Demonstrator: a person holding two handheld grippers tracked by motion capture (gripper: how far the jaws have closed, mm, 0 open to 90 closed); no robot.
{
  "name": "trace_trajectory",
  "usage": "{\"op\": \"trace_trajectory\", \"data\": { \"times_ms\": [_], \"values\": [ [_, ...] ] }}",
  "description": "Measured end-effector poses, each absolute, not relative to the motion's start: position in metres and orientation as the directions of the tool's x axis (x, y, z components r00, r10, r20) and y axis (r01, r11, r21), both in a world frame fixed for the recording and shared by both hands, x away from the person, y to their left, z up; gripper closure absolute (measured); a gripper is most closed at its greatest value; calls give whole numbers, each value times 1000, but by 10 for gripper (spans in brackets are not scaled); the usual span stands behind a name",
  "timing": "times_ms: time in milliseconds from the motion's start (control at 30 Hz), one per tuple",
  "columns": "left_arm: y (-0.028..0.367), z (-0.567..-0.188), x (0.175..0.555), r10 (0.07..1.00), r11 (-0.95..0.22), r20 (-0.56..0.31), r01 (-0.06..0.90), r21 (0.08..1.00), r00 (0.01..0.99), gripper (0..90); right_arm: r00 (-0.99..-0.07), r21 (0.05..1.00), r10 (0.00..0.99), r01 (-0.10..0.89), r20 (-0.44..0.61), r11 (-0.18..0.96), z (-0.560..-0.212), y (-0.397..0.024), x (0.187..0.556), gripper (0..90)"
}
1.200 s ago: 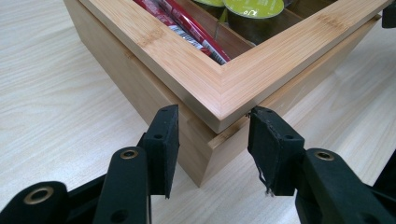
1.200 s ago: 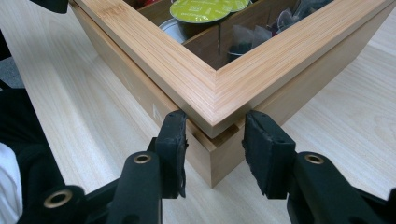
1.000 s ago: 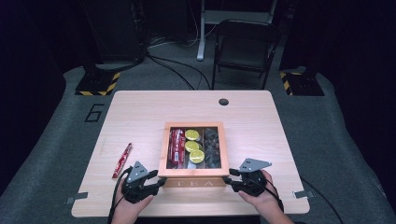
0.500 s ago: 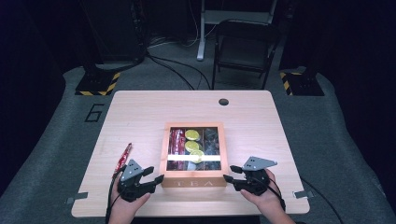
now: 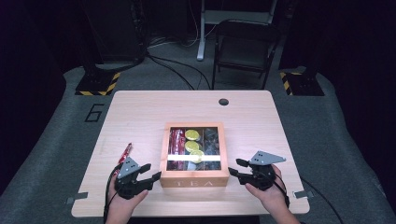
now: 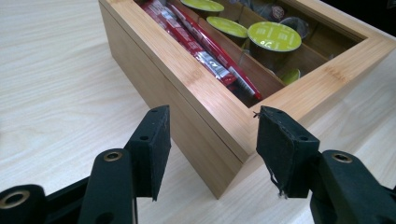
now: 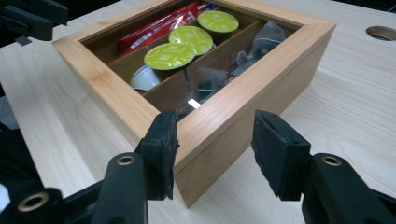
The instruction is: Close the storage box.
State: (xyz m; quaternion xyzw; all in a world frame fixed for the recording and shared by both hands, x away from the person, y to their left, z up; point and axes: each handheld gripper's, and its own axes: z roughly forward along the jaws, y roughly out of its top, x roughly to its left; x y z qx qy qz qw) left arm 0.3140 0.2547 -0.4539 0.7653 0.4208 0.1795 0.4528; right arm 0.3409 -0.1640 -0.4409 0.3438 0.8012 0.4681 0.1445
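Square bamboo tea box with a glass window lid [image 5: 194,175] sits on the pale wooden table [image 5: 140,116], dead between the two tongs. Lid is down, "TEA" on the near face.

Left gripper [image 5: 150,173]: jaws apart, have just been opening. In the left gripper view [image 6: 212,140] the box's near-left corner sits in the gap between the black pads [image 6: 154,144]; neither pad presses on the wood. Not gripping.

Right gripper [image 5: 236,169]: same story, jaws apart and just been opening. In the right gripper view [image 7: 215,149] the near-right corner of the box pokes between the pads. Left pad sits right at the lid edge, can't tell if it touches; right pad is clear of the side wall. No grip.

Through the glass, ahead of both grippers: red foil sachets [image 6: 201,42] in the compartment nearest the left gripper, lime-green-topped coffee capsules [image 7: 182,46] in the middle one, dark wrapped tea bags [image 7: 261,44] nearest the right gripper.

One loose red sachet [image 5: 125,153] lies on the table just beyond the left gripper, outboard of the box.
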Motion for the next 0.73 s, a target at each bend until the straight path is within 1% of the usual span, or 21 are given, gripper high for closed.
{"op": "trace_trajectory", "data": {
  "times_ms": [167,300,433,633,733],
  "values": [
    [265,-449,318,824,-203,-116,479,854,555,448,-699,847,708,432,96,311,-445,-170,345,491],
    [275,-450,325,842,-183,-126,497,849,525,441,-690,834,719,444,85,327,-450,-174,348,491],
    [284,-454,331,860,-195,-102,507,840,500,434,-673,827,736,456,79,328,-454,-178,350,489],
    [307,-458,341,885,-121,-168,564,817,434,403,-688,837,721,444,88,321,-452,-178,346,488],
    [317,-459,345,901,-111,-165,581,806,402,369,-697,842,711,435,90,319,-450,-175,342,485]
  ]
}}
